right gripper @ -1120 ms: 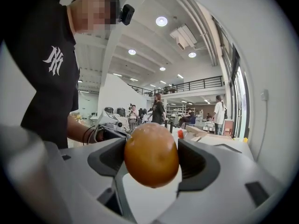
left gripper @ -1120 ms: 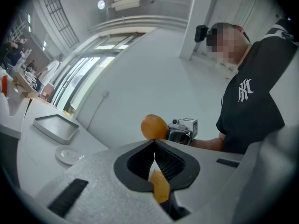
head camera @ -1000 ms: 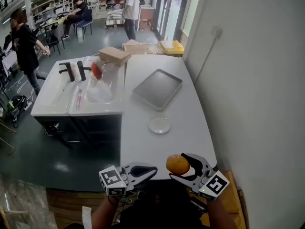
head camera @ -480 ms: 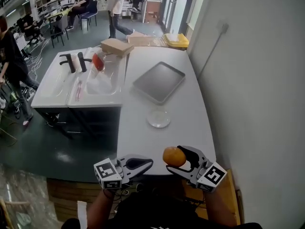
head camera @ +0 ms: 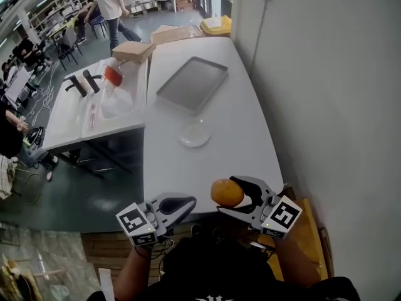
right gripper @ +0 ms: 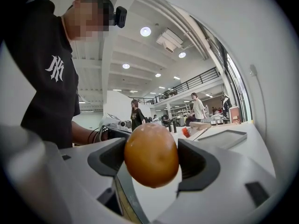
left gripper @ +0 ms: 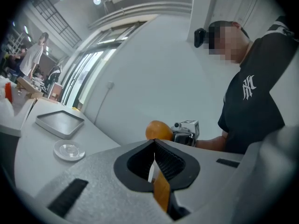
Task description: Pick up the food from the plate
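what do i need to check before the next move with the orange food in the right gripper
1. Grip: right gripper jaws press the orange food from both sides: ok.
2. Plate: nothing lies on it: ok.
3. Food lifted off the table: ok.
4. Left gripper: jaws together, holding nothing, beside the right one and apart from it: ok.
5. Tray bare if it is the drop spot: ok, though the destination itself: cannot tell.
6. How firmly the food is held: cannot tell.

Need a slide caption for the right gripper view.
Right claw clamps a round orange food item, white table and grey tray beyond.
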A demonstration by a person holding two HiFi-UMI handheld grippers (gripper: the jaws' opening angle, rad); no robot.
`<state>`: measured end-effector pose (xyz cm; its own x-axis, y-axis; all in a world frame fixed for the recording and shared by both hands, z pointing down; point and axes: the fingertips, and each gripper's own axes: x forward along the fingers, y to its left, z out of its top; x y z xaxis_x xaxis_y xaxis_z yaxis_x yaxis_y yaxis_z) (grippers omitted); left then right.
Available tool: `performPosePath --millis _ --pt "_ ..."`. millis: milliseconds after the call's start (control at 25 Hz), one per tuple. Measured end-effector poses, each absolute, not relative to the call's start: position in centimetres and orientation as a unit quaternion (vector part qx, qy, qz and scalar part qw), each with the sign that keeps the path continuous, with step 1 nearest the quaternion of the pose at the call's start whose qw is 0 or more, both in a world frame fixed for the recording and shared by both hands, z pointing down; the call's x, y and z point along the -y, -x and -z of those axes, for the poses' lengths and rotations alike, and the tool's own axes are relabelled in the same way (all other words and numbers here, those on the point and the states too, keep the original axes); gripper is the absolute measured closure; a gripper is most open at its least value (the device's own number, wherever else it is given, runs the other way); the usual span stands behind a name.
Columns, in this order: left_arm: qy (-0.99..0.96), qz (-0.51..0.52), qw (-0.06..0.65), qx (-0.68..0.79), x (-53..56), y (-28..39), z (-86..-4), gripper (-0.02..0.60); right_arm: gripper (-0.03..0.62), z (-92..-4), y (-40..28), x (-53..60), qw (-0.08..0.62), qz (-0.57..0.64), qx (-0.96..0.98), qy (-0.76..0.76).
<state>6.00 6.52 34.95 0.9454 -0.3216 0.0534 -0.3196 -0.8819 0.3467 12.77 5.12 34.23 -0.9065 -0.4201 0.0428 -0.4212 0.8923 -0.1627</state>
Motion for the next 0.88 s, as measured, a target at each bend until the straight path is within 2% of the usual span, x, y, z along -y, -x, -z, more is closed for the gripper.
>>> performPosePath --millis 200,360,880 --pt "-0.966 -0.013 0.181 0.184 -8.1 -7.6 -36.0 0.575 0.250 -34.6 -13.0 -5.5 -0.038 -0.084 0.978 -0.185" --pt "-0.960 -0.024 0.199 0.193 -9.5 -7.5 -37.8 0.575 0.250 -35.9 -13.1 -6.7 -0.019 -0.095 0.979 -0.181" --pt "-0.966 -0.033 0.183 0.180 -12.9 -9.0 -37.1 0.575 0.250 -36.5 -13.7 -10.0 -0.010 -0.100 0.980 -0.172"
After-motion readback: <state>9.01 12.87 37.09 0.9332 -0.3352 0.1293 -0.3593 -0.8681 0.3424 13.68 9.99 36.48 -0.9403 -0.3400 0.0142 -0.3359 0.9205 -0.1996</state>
